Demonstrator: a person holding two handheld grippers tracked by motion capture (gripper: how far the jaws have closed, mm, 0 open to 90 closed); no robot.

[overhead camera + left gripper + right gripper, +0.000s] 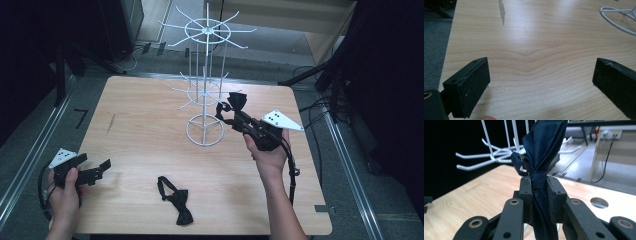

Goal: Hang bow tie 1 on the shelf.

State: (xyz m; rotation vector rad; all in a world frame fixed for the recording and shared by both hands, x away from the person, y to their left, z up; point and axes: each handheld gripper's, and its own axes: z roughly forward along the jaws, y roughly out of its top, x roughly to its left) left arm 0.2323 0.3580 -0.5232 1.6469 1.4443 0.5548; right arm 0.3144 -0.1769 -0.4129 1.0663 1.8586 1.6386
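Note:
A white wire display rack (205,82) with spoke arms stands at the back middle of the wooden table (135,125). My right gripper (236,114) is shut on a dark navy bow tie (236,102), held up just right of the rack's lower arms; in the right gripper view the bow tie (541,152) is pinched at its centre knot between the jaws, with the rack's arms (486,157) behind it. A second black bow tie (175,199) lies flat near the table's front edge. My left gripper (100,169) rests low at the front left, open, with bare wood between its pads (474,87).
The rack's round wire base (205,131) sits on the table, and its edge (616,18) shows at the top right of the left gripper view. A dark streak (502,11) marks the wood. Cables run on the floor at the right (320,107).

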